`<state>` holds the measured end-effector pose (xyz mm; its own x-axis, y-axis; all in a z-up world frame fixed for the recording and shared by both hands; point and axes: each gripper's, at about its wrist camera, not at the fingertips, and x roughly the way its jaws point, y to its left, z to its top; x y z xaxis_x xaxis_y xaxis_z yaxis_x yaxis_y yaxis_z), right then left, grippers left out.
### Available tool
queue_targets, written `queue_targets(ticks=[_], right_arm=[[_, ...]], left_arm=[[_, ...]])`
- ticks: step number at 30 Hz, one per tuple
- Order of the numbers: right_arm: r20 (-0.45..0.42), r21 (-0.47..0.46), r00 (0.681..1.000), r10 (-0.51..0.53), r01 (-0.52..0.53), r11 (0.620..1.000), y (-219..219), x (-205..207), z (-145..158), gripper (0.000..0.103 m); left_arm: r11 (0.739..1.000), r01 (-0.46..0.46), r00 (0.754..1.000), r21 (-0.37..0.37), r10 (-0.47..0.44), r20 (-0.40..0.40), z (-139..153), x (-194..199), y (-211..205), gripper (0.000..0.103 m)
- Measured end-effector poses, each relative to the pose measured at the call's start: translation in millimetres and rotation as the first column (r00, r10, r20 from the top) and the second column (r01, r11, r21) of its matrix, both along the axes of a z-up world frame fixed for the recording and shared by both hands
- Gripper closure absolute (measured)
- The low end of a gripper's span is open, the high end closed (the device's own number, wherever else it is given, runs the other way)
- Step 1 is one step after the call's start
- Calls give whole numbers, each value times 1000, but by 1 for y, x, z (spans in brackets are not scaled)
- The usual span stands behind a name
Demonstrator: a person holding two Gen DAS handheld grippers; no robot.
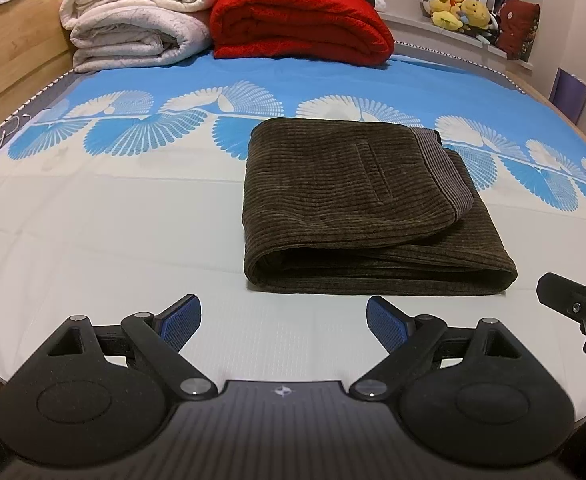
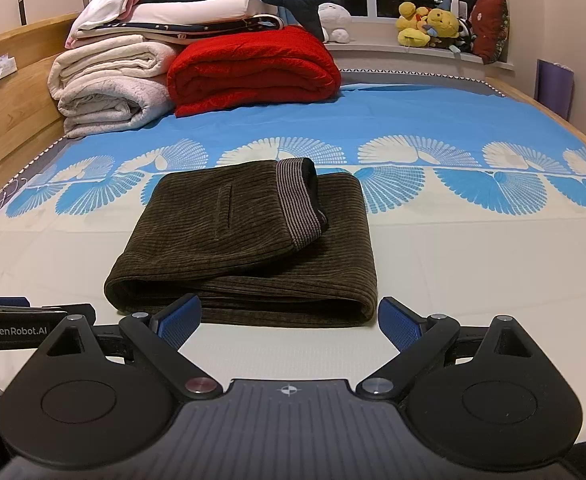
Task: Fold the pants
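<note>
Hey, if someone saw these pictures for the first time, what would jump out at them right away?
Probably the dark brown corduroy pants, folded into a thick bundle mid-bed on the blue and white sheet, striped waistband on top. Next, the bright red blanket at the far end beside the stacked white blankets. Both tools, left tool and right tool, are open and empty in front of the pants.

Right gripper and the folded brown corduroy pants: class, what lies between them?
Nothing but bare pale bedsheet. In the right wrist view the open right gripper faces the pants' near fold, apart from it.
</note>
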<state>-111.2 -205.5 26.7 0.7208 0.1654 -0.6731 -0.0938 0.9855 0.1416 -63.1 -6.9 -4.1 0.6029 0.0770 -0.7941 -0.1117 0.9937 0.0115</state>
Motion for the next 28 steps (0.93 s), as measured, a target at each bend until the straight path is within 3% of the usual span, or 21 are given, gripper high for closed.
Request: queue_targets(ticks=[28], right_arm=[[0, 0, 1000, -1, 1, 1000, 1, 0, 0, 8]], left_arm=[[1000, 13, 1000, 5, -13, 6, 1, 0, -2, 10]])
